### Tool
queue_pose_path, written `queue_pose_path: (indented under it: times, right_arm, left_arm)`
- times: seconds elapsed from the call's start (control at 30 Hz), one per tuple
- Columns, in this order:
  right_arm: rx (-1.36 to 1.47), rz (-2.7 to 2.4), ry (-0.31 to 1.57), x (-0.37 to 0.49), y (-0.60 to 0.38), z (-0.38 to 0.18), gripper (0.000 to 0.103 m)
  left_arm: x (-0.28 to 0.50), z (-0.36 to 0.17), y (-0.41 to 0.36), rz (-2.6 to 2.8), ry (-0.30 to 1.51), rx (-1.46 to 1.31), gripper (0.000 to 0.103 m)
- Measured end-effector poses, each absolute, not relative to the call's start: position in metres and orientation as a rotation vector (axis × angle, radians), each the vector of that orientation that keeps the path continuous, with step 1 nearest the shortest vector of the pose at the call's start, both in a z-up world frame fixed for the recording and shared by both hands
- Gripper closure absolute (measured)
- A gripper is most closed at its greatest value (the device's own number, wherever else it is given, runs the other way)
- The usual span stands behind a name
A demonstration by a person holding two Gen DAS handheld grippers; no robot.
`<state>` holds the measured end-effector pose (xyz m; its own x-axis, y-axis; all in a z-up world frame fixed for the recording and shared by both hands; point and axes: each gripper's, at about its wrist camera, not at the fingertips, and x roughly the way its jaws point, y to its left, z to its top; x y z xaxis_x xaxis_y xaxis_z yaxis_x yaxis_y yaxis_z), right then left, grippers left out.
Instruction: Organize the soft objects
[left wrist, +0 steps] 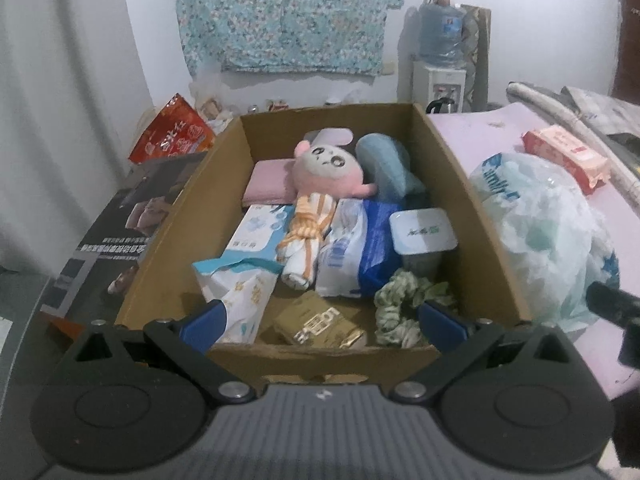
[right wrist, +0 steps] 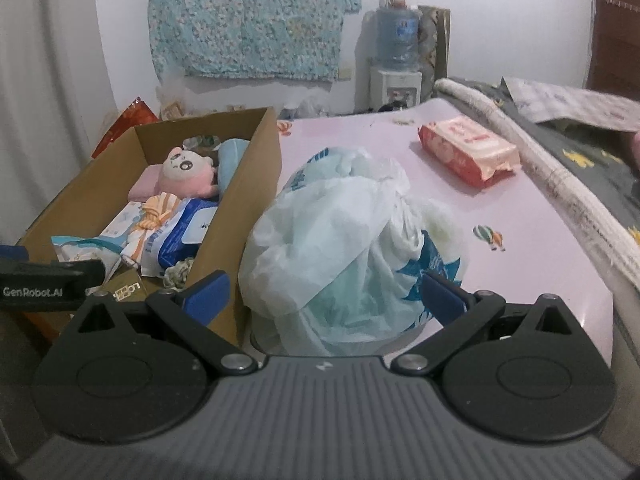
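The left gripper [left wrist: 322, 318] is hovering over the near edge of the cardboard box [left wrist: 460, 168], its fingers spread wide and gripping nothing; the right gripper [right wrist: 326, 294] is facing the crumpled plastic bag [right wrist: 340, 232], its fingers likewise spread, one on each side of the bag but not pinching it. The box is already holding a pink plush doll [left wrist: 326, 168], a striped cloth roll [left wrist: 306, 240], a blue wipes pack [left wrist: 360, 248], a tissue pack [left wrist: 236, 292] and a green scrunchie [left wrist: 400, 300]. The bag is lying on the pink table [right wrist: 540, 272] just beside the box, and a red tissue pack [right wrist: 468, 148] is lying well apart, farther back. Judged from this layout, the packing step is nearing completion, with two soft items outstanding. The next move is calling for closing on the bag's loose film, which will likely be yielding and slipping. Legible writing: "GenRobot.AI" on the left gripper body in the right view; other labels are too blurred to read
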<state>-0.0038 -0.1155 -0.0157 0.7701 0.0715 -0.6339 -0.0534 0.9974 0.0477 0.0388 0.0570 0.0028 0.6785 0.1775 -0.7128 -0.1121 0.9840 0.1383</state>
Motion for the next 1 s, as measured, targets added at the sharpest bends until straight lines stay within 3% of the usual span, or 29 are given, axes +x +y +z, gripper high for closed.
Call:
queue_pose_path:
  times: [1.0]
  right_arm:
    - [0.051, 0.064, 0.737, 0.006, -0.116, -0.015, 0.001]
  left_arm:
    - [0.032, 0.0, 0.065, 0.203, 0.931, 0.079, 0.0]
